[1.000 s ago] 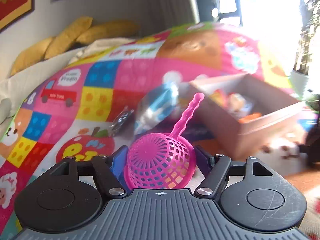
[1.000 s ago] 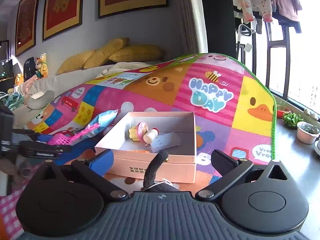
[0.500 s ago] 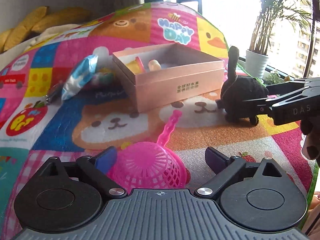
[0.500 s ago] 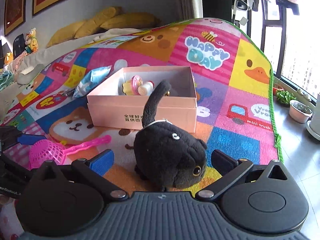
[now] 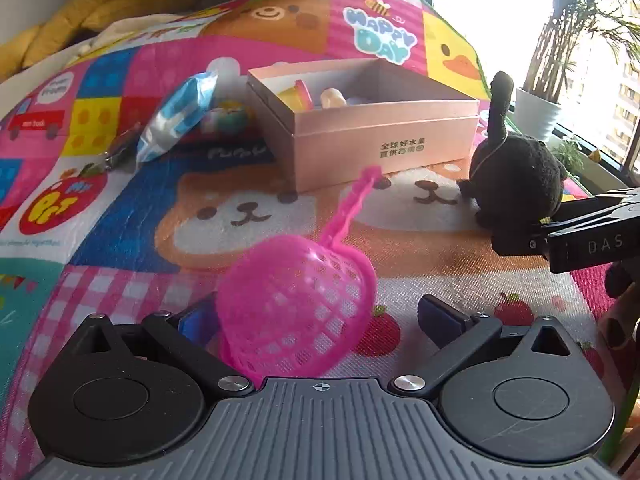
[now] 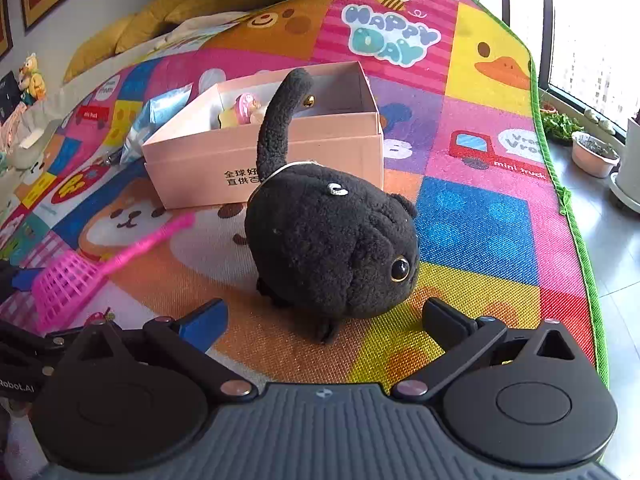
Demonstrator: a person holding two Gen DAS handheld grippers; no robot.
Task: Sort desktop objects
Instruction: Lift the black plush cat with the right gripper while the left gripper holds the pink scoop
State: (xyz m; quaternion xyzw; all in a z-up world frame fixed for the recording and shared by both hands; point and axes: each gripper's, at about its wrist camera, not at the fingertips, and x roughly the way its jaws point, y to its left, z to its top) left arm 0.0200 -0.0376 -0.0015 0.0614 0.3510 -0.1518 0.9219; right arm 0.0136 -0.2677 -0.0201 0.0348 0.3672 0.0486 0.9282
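Pink scoop [image 5: 296, 304] between opening left claw [image 5: 320, 320], leaning leftward

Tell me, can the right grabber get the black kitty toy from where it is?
Probably yes. The right gripper is open, and the black cat plush sits on the mat just ahead of its fingers with nothing between them. The pink box stands behind the plush, out of the way.

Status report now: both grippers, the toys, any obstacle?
Left gripper opening, pink scoop loose between. Right gripper open before black cat. Box path clear.
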